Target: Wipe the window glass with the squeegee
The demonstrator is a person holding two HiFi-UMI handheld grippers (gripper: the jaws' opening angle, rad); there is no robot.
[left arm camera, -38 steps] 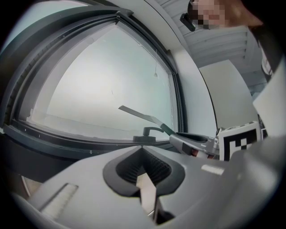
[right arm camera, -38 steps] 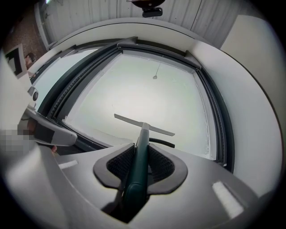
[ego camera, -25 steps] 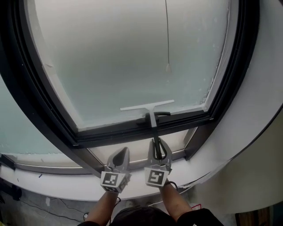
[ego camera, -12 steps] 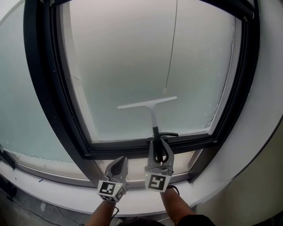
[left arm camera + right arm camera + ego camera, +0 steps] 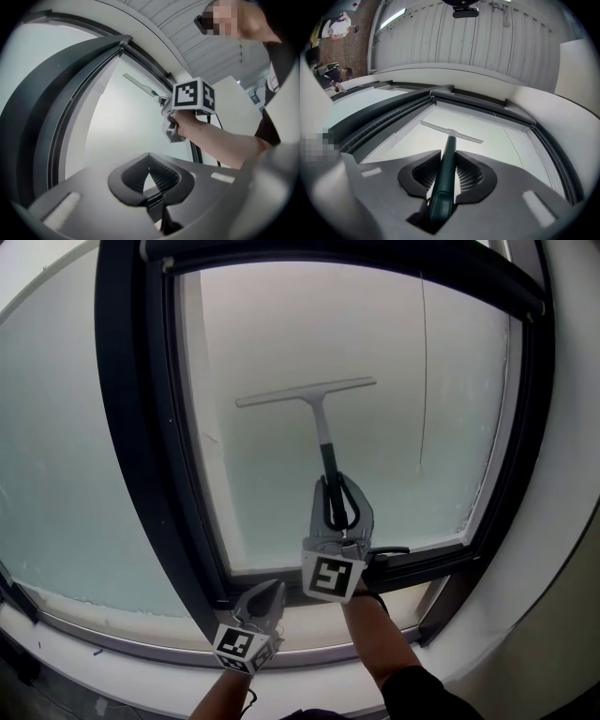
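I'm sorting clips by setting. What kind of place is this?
Indoors, probably a workshop-like hall: large frosted window glass in a dark frame above a white sill, a ribbed panel ceiling with a strip light. The right hand-held gripper holds a squeegee.

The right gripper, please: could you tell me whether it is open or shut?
Shut. The right gripper clamps the squeegee: in the right gripper view its jaws press the dark handle from both sides.

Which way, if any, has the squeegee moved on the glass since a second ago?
Yes, up: the squeegee sat just above the lower frame; now its blade lies far above it.
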